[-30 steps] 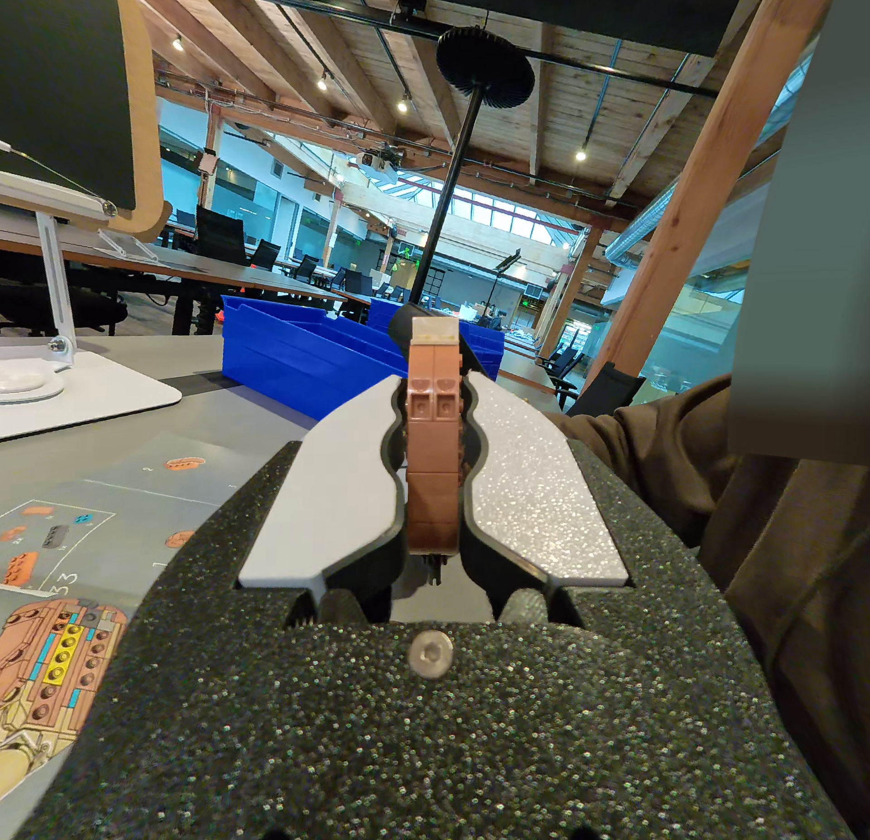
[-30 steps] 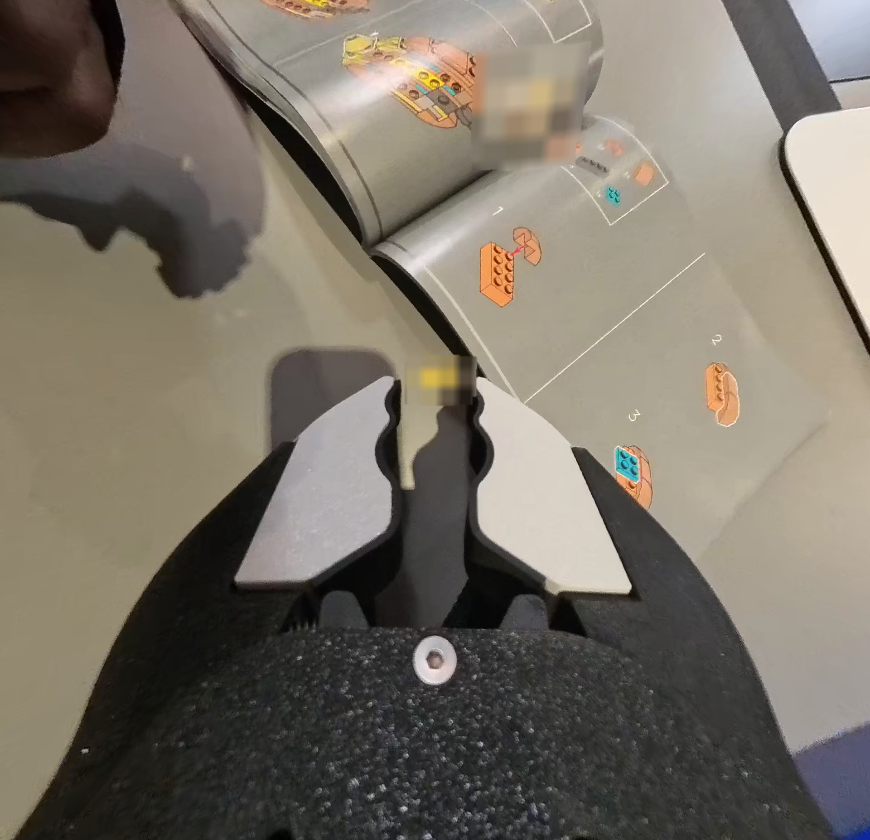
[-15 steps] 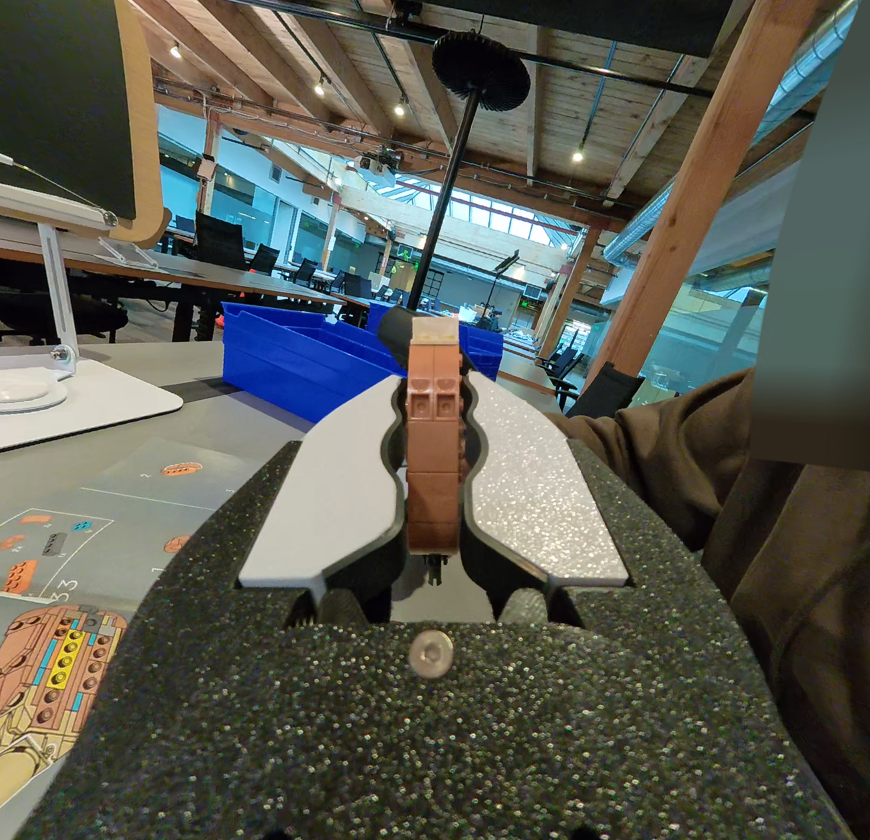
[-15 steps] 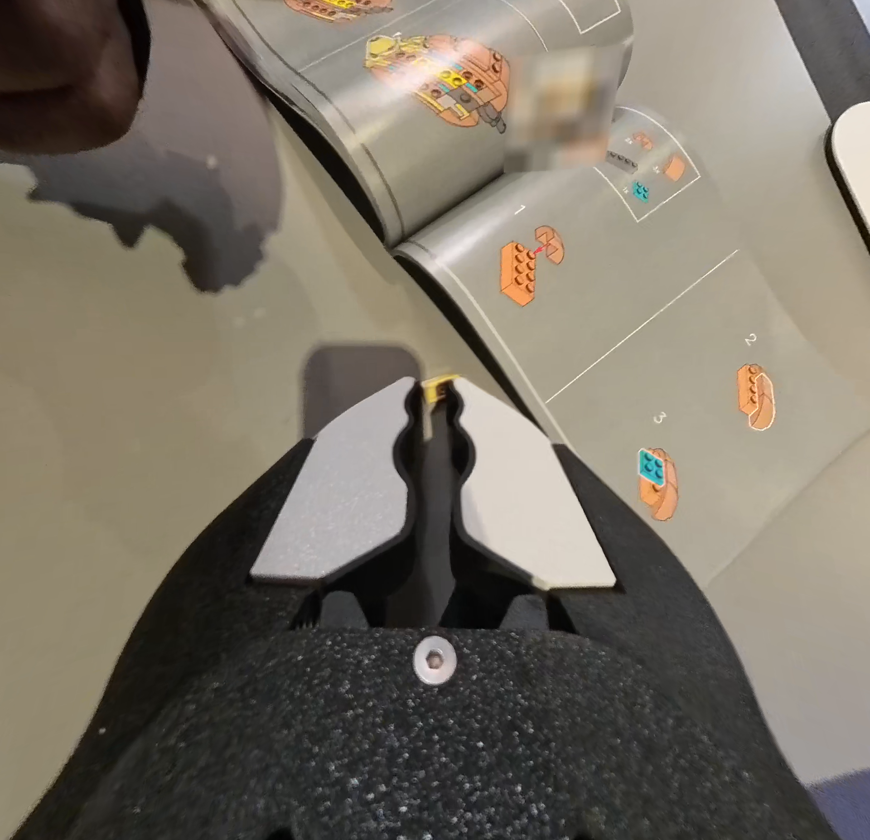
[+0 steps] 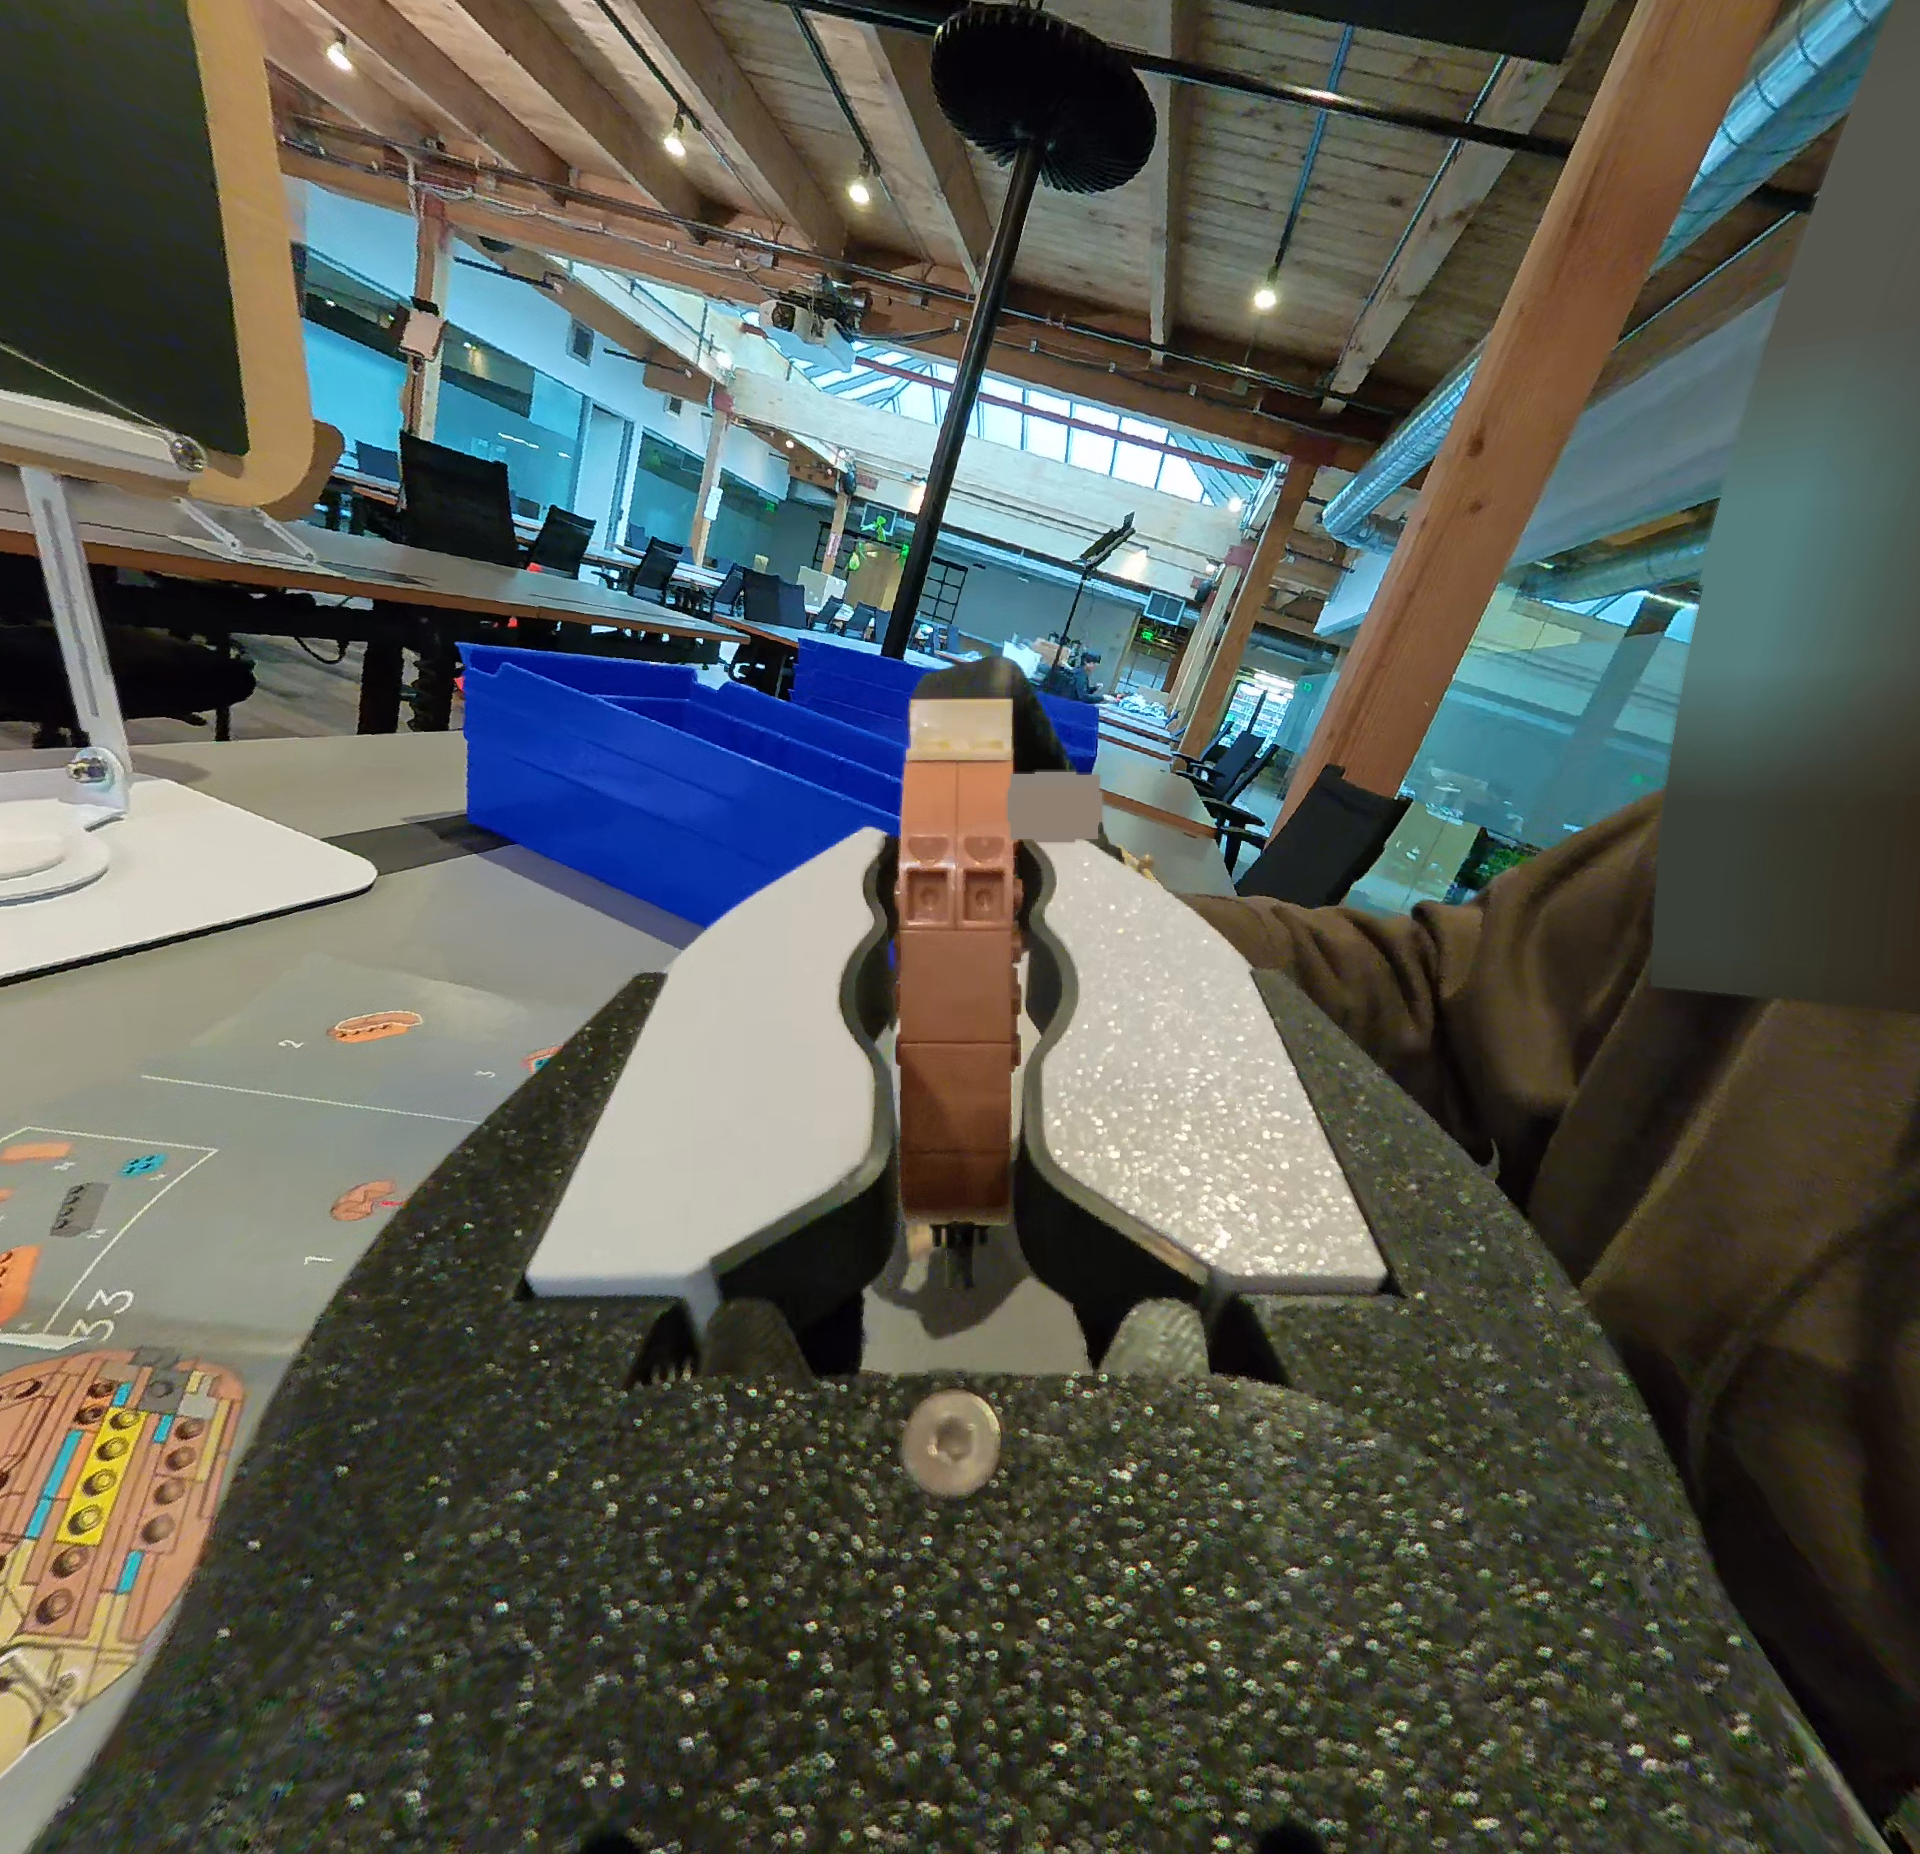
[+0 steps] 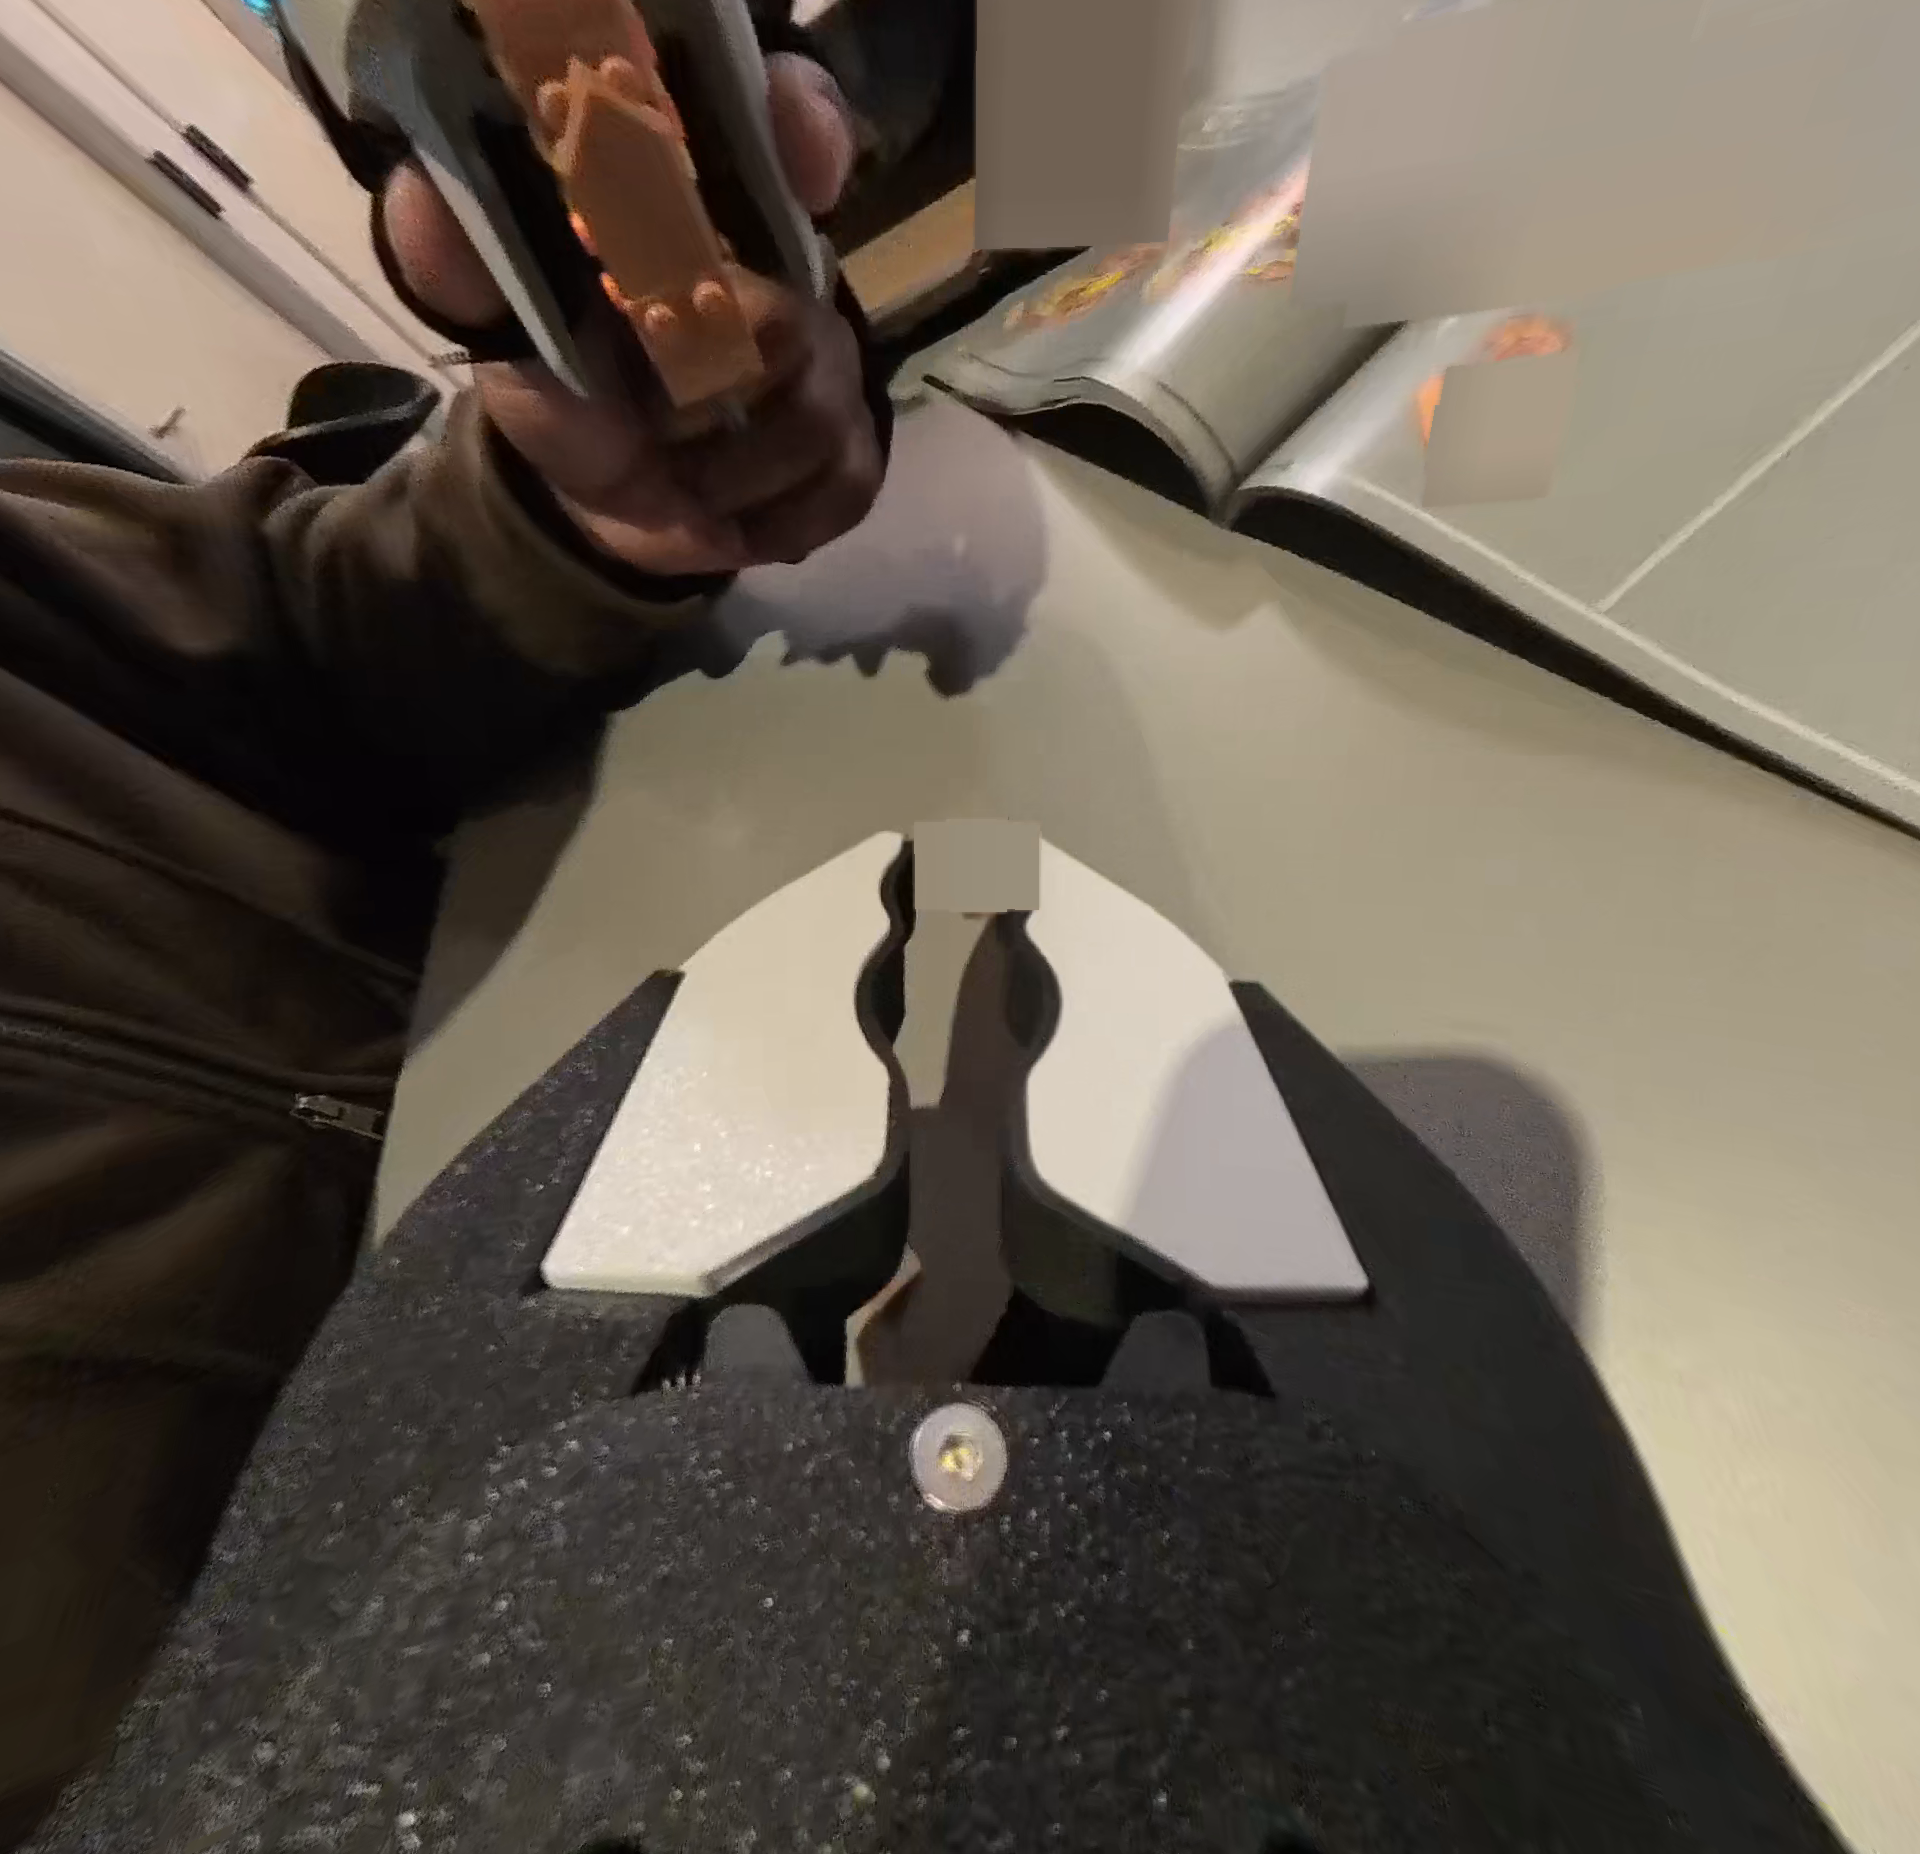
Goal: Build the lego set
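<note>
My left gripper [image 5: 956, 859] is shut on a brown lego assembly [image 5: 956, 1025] with a pale piece on its far end, held upright above the table. The right wrist view shows it too: the left gripper [image 6: 691, 350], in a hand, clamps the orange-brown assembly [image 6: 634, 173] at upper left, blurred. My right gripper [image 6: 971, 869] hangs over the bare table [image 6: 1351, 869], pointing toward the left one. Its jaws stand a narrow gap apart. A patch covers the tips, so whatever is between them is hidden.
The open instruction booklet [image 5: 260, 1077] lies on the table to the left, and in the right wrist view [image 6: 1662, 557] at upper right. Blue bins [image 5: 644, 765] stand behind. A white monitor base [image 5: 156, 869] is far left. A brown sleeve [image 5: 1662, 1077] is on the right. The grippers' ends are close to 12 cm from one another.
The right gripper has swung away from the booklet pages toward the left gripper. Half a second ago a small yellow piece showed between its tips; its jaws now stand slightly wider. The left gripper barely moved.
</note>
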Available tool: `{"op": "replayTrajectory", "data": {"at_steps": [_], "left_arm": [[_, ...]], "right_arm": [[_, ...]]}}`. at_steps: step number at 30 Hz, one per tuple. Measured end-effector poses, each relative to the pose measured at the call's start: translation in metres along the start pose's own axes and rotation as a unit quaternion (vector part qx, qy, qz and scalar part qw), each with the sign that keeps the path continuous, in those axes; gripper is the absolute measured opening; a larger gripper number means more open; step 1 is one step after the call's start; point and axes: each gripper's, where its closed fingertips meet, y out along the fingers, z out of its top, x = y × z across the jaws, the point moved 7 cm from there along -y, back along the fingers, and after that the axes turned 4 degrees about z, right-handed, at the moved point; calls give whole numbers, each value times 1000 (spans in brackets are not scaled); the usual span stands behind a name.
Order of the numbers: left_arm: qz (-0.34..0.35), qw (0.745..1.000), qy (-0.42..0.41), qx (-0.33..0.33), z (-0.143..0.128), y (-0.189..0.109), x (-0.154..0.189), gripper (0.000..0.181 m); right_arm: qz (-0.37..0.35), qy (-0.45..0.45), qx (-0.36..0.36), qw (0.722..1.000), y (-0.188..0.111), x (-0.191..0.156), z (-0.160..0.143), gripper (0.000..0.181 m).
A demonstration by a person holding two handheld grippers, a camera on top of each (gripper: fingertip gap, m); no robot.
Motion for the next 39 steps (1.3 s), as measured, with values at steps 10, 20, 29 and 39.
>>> {"op": "replayTrajectory", "data": {"at_steps": [10, 20, 29, 39], "left_arm": [[-5, 1000, -2, -14, -5, 3, 1, 21], [-8, 999, 2, -32, -10, 6, 3, 22], [-12, 999, 15, -41, -11, 8, 6, 22], [-21, 999, 20, -42, -12, 8, 9, 22]], "right_arm": [[-99, -113, -55, 987, -22, -4, -17, 19], [-127, -176, -143, 966, -7, -14, -26, 24], [-147, -181, -183, 955, 5, -23, -38, 26], [-165, -158, -172, 958, 10, -26, -35, 31]]}}
